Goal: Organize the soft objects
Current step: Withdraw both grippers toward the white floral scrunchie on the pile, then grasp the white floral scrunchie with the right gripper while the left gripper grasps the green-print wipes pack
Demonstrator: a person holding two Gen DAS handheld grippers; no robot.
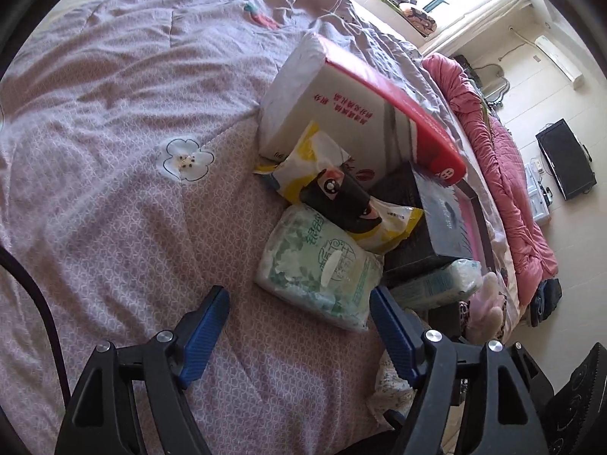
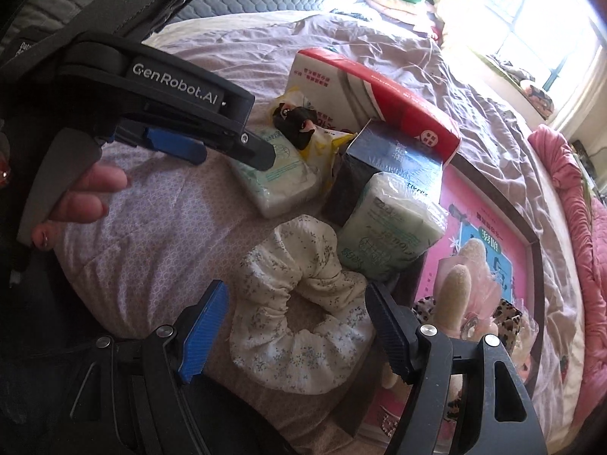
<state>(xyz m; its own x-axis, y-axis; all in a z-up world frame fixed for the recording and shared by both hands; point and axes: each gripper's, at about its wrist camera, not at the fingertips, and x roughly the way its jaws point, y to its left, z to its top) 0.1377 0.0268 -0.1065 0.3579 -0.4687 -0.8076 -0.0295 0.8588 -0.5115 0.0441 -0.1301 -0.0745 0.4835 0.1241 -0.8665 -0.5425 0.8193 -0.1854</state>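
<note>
Both jaws are held wide open and empty: left gripper (image 1: 299, 297) before a green tissue pack (image 1: 322, 271), right gripper (image 2: 296, 295) over a floral scrunchie (image 2: 299, 303).

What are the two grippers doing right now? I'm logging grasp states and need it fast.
Left gripper: open, holding nothing, aimed at the green tissue pack.
Right gripper: open, holding nothing, jaws either side of the floral scrunchie.
</note>
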